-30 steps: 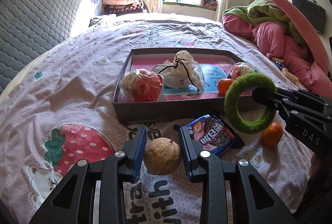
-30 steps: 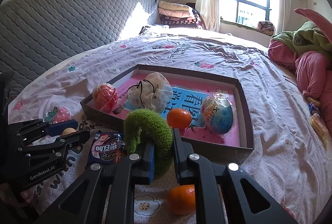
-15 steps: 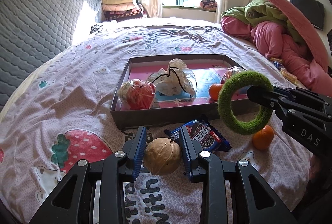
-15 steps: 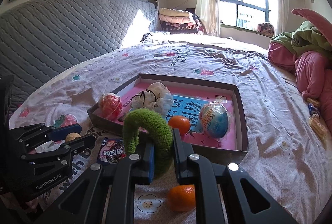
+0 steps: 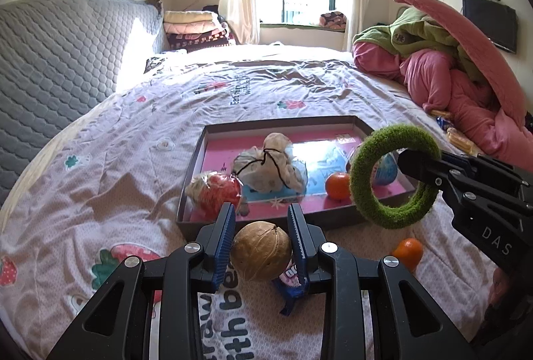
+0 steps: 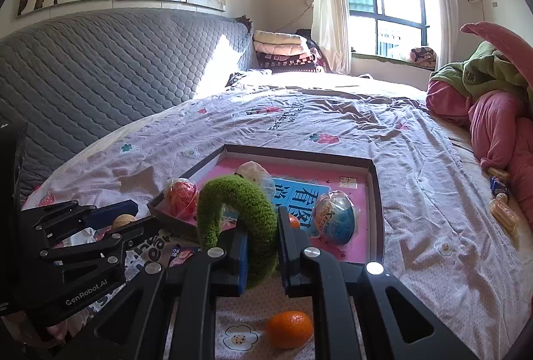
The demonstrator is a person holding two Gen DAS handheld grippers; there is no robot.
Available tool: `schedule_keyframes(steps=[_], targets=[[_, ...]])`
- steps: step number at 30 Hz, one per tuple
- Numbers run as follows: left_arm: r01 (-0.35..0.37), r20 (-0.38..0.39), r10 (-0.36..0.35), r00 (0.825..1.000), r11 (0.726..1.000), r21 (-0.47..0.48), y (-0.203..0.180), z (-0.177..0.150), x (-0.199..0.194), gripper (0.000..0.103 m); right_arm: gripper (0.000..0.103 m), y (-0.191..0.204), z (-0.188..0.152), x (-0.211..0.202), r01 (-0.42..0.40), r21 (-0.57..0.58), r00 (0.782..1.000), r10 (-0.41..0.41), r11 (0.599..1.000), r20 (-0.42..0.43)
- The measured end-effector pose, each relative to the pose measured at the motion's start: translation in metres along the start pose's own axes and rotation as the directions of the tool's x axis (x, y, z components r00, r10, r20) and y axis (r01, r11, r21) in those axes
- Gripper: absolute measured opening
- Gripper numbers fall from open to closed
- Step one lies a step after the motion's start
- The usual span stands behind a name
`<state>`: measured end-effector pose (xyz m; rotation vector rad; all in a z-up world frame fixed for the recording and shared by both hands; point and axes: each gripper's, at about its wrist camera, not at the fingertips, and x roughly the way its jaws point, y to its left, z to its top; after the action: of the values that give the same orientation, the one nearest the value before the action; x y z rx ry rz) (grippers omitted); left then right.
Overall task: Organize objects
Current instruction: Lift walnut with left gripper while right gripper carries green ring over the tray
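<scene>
My left gripper (image 5: 261, 220) is shut on a brown walnut (image 5: 260, 256) and holds it above the bedsheet, just in front of the dark tray (image 5: 266, 221). My right gripper (image 6: 263, 226) is shut on a green fuzzy ring (image 6: 240, 210), held upright over the tray's (image 6: 374, 193) near edge; the ring also shows in the left wrist view (image 5: 393, 175). The tray holds a red wrapped ball (image 5: 218, 190), a drawstring pouch (image 5: 269, 167), a small orange (image 5: 336, 185) and a blue egg toy (image 6: 334, 216).
A second orange (image 6: 289, 328) lies on the sheet below my right gripper, also seen in the left wrist view (image 5: 407, 251). A blue snack packet (image 5: 289, 281) lies under the walnut. Pink and green bedding (image 5: 449, 60) is piled at the right. A grey headboard (image 6: 83, 67) is at the left.
Both grippers have risen and drawn back from the tray with their loads. The walnut has come up off the sheet and now hides most of the snack packet.
</scene>
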<state>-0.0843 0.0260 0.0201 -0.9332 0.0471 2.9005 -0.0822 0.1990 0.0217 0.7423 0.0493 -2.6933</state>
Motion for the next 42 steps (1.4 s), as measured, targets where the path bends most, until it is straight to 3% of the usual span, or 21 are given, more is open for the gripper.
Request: schedule_keyframes(steps=[20, 42], targets=[[-0.005, 0.034, 0.005, 0.999, 1.000, 0.004, -0.002, 0.053, 0.034, 0.033, 0.015, -0.042, 0.033, 0.024, 0.083, 0.005, 0.996, -0.083, 0.997, 0.013], [0.018, -0.019, -0.018, 1.000, 1.000, -0.006, -0.006, 0.048, 0.088, 0.033, 0.015, -0.052, 0.017, 0.061, 0.136, -0.048, 0.984, -0.140, 0.990, -0.110]])
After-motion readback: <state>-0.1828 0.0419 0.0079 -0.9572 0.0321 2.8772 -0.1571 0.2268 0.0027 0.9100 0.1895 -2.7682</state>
